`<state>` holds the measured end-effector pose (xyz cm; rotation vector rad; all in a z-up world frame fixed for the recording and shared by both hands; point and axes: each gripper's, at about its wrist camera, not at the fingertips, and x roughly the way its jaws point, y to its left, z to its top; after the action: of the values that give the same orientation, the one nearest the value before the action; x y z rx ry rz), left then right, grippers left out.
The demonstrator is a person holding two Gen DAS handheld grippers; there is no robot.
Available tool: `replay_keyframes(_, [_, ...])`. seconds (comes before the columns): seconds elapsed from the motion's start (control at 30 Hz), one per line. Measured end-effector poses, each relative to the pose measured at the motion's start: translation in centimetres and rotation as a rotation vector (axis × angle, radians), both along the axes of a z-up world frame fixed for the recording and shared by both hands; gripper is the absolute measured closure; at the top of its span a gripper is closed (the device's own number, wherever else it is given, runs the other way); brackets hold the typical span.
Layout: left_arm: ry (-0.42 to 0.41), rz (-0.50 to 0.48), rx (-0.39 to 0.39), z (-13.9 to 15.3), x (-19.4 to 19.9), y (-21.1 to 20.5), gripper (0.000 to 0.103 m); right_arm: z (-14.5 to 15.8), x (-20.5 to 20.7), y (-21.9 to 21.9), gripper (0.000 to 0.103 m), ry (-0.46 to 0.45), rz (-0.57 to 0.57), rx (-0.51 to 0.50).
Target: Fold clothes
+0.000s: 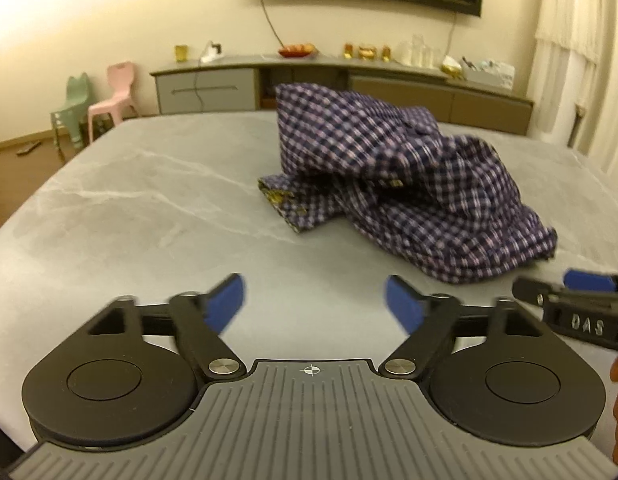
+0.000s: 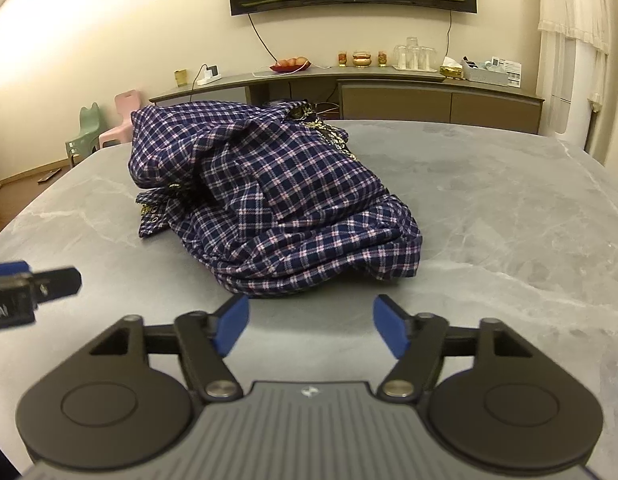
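Nearest us, over the bare grey counter [image 1: 121, 208], we hold both grippers low and side by side. Our left gripper [image 1: 313, 304] has its jaws spread wide with nothing between them, only counter showing in the gap. Our right gripper [image 2: 311, 326] is spread too, a little less, and also empty.

Just beyond the right jaws lies the shirt [image 2: 269, 200], a navy-and-pink check, bunched in a loose heap on the counter. Its near hem sits almost straight ahead of the right gripper, close but not touching. From the left gripper the shirt [image 1: 397, 184] lies ahead and off to the right, farther away, with a cuff poking toward the left side. The heap's long axis runs away from us, near hem to far collar end, angled slightly leftward in the right view.

We judge folding has not begun: the shirt must first be opened flat. The right hand is the nearer one for the hem; the left would have to cross rightward or reach for the cuff.

Farther back stand a sideboard [image 2: 429, 96] and two small chairs [image 1: 105, 100].
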<state>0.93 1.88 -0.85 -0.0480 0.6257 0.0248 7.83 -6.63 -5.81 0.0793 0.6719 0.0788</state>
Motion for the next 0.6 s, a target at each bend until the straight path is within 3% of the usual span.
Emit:
replay_keyframes(0.17, [-0.001, 0.023, -0.068, 0.1, 1.2, 1.2, 0.013, 0.0, 0.4, -0.1, 0.023, -0.004, -0.019, -0.009])
replay_keyframes(0.3, [0.036, -0.015, -0.070, 0.1, 2.9, 1.6, 0.013, 0.3, 1.6, -0.4, 0.022, 0.007, -0.037, -0.001])
replay_keyframes(0.5, [0.040, -0.083, -0.039, -0.1, 5.9, 2.3, 0.012, 2.3, 5.3, 0.2, 0.008, -0.022, -0.023, -0.034])
replay_keyframes(0.6, [0.051, -0.098, -0.070, -1.7, 7.0, 2.7, 0.012, 2.1, 8.5, 0.8, 0.005, -0.019, -0.016, -0.072])
